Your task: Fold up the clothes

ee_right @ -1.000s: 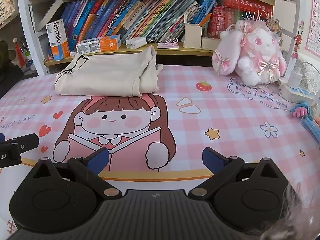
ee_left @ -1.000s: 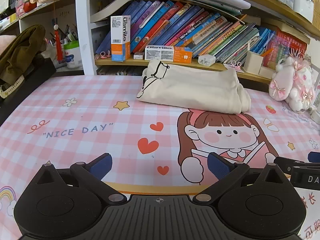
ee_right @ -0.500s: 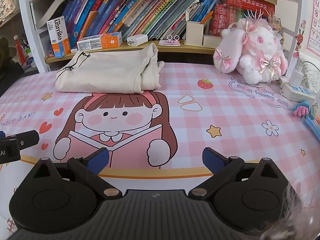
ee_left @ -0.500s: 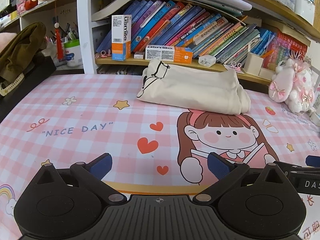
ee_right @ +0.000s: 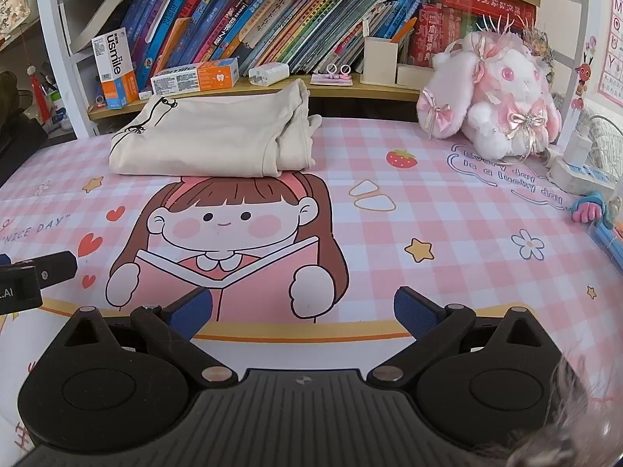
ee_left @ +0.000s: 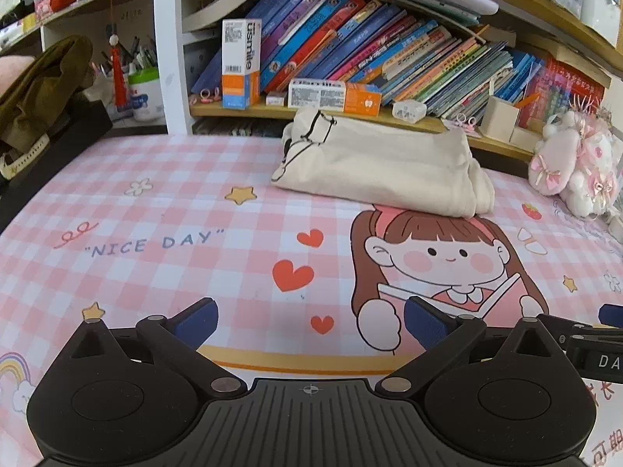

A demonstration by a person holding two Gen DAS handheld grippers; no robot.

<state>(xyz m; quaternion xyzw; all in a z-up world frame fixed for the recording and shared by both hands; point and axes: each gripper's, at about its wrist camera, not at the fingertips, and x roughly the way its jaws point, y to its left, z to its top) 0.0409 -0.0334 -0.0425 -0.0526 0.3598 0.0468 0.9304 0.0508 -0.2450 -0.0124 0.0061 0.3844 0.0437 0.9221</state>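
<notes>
Currently, left gripper (ee_left: pixel 309 321) and right gripper (ee_right: pixel 303 313) are both spread apart, empty — hovering over the pink mat (ee_right: pixel 447 210). Folded cream garment (ee_right: pixel 210 140) lies at the far edge — well apart from both.

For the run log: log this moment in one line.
left gripper open | right gripper open | cream garment folded, untouched

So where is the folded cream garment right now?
The cream garment lies folded at the far edge of the pink mat, just below the bookshelf, left of the plush rabbit in the right wrist view.
</notes>
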